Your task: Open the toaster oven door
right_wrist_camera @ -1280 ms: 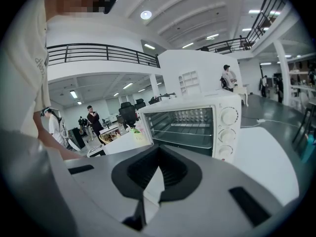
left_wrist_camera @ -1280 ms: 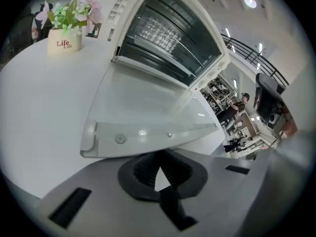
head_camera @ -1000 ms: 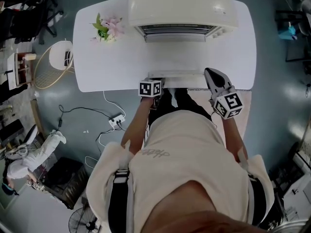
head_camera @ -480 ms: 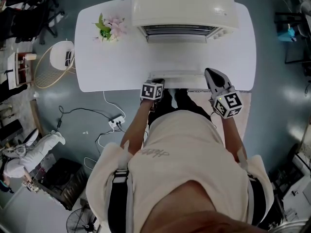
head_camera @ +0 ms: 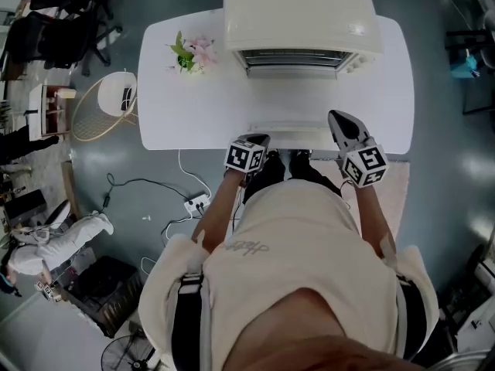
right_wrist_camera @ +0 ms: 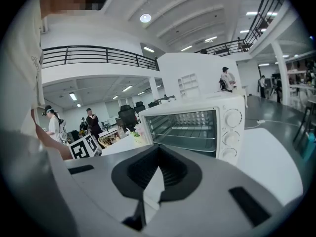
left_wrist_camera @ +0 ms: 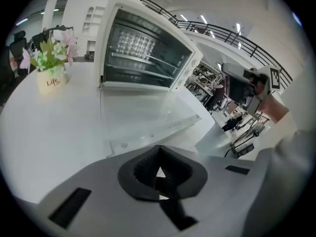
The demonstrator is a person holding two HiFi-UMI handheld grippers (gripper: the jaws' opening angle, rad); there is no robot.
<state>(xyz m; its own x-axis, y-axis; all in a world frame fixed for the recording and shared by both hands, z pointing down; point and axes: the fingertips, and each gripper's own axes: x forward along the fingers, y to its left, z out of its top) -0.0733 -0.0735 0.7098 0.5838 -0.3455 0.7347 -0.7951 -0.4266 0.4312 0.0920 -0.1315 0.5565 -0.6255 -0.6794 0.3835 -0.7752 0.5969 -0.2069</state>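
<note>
A cream toaster oven (head_camera: 302, 14) stands at the back of a white table (head_camera: 193, 107). Its glass door (left_wrist_camera: 143, 115) is folded down flat toward the person, and a wire rack (right_wrist_camera: 185, 135) shows inside. To its left, a small pot (left_wrist_camera: 51, 81) holds pink flowers (head_camera: 193, 52). The left gripper (head_camera: 257, 139) is at the door's front edge and the right gripper (head_camera: 339, 118) is just beside its right corner. Both have their fingers together, clasping nothing.

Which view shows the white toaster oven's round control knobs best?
Right gripper view: the three round white knobs face the camera, stacked beside the white toaster oven's open cavity. Left gripper view catches them edge-on; head view shows only small bumps below the top.
</note>
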